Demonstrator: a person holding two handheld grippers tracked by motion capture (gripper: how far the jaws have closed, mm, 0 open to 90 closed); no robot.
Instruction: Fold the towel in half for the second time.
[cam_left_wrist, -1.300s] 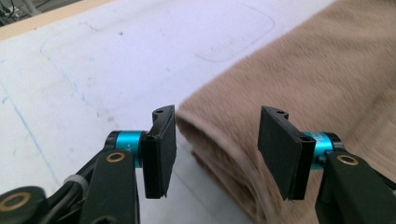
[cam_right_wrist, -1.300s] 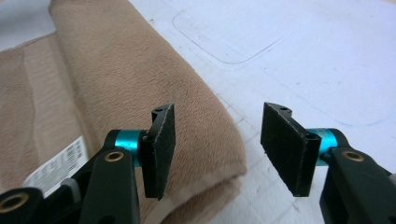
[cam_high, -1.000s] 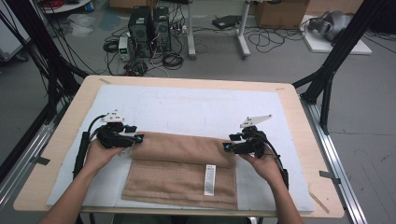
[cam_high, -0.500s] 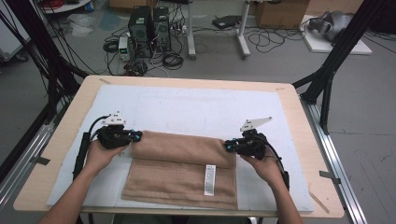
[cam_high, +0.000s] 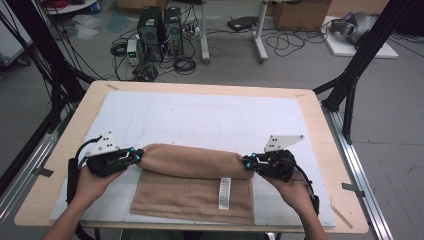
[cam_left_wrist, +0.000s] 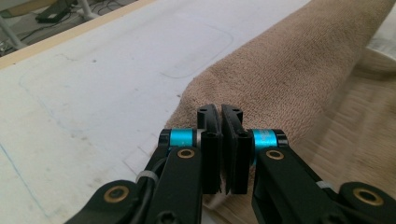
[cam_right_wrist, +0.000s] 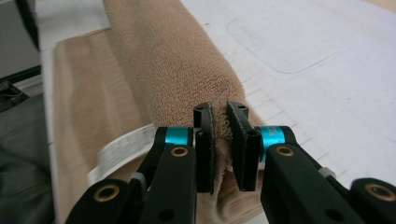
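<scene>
The work in hand was a fold of the brown towel (cam_high: 192, 180), which lay on the white mat (cam_high: 200, 120) near the person's edge of the wooden table (cam_high: 320, 115). The left gripper (cam_high: 136, 158) had just closed its jaws on the towel's far left corner, and the right gripper (cam_high: 248, 162) had just closed on the far right corner. In each gripper view the pads pinched a thin edge of terry between them. The far edge stood lifted into a rounded hump across the towel's width, while the near half stayed flat with its white label (cam_high: 225, 193) facing up.

The step looked like the start of carrying that edge toward the person. How many layers each gripper held was hard to judge from the folds. The next move probably called for both hands to travel together and level, so the edge would land square on the near hem.
</scene>
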